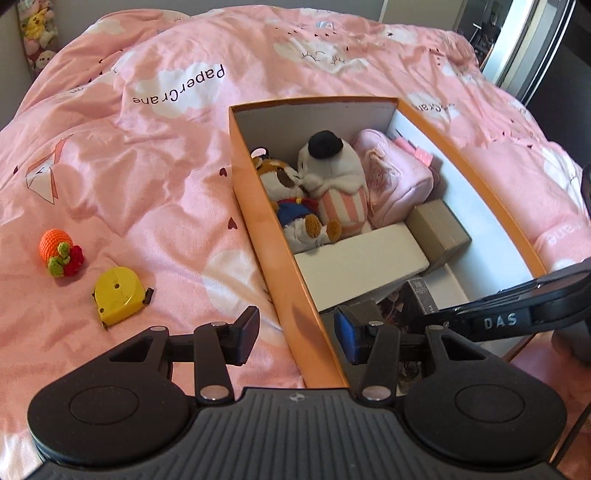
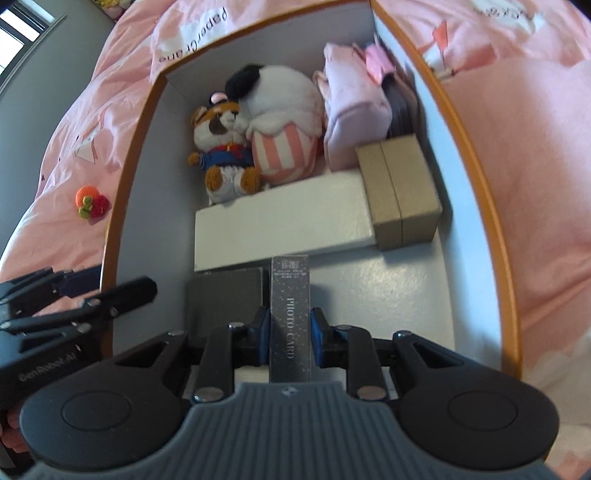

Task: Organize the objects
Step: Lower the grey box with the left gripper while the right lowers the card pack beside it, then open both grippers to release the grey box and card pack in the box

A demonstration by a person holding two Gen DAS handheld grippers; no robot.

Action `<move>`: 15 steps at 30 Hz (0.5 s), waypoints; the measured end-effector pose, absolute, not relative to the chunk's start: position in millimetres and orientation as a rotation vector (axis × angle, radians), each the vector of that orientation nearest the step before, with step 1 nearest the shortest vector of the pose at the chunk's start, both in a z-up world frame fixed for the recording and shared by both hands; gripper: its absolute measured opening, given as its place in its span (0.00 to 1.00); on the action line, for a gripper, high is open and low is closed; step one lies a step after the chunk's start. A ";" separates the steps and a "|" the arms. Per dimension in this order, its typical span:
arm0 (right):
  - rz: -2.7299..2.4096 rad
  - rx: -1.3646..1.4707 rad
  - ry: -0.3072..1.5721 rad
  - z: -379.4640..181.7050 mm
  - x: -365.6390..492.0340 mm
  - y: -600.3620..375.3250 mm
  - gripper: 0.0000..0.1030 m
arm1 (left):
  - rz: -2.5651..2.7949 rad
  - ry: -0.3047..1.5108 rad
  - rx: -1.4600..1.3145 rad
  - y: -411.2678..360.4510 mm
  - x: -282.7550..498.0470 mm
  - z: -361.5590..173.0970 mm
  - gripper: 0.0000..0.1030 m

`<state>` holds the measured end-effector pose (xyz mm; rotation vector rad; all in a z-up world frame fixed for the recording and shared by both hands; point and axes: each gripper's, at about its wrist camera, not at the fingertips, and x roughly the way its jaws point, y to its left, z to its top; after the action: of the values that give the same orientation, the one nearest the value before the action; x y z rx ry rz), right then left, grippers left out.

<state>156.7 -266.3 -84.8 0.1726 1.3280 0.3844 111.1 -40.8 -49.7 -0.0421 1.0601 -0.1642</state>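
An orange box with a white inside lies open on the pink duvet. My right gripper is shut on a dark, upright "PHOTO CARD" pack, low inside the near end of the orange box, beside a flat black box. The pack and the right gripper also show in the left wrist view. My left gripper is open and straddles the box's near left wall, one pad on each side, without pressing it. A yellow tape measure and a crochet fruit toy lie on the duvet to the left.
Packed in the box are a white carton, a tan carton, a brown-and-white plush, a pink-striped plush and a pink pouch. Bare white floor shows right of the pack. More plush toys sit at the far left.
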 end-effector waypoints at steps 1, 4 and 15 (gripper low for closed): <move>0.376 0.155 1.330 -84.8 156.8 -264.9 0.24 | -0.162 1.058 -0.050 -39.5 110.9 -49.5 0.54; 0.346 0.084 1.321 -81.6 157.2 -260.0 0.28 | -0.156 1.049 -0.065 -36.6 109.0 -50.1 0.54; 0.302 -0.131 1.364 -93.8 158.1 -238.8 0.48 | -0.168 1.051 -0.097 -31.6 106.3 -51.5 0.54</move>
<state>158.1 -238.8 -93.8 -0.1314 1.3639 0.3021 106.3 -31.6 -51.5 -0.0972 1.0512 -0.1676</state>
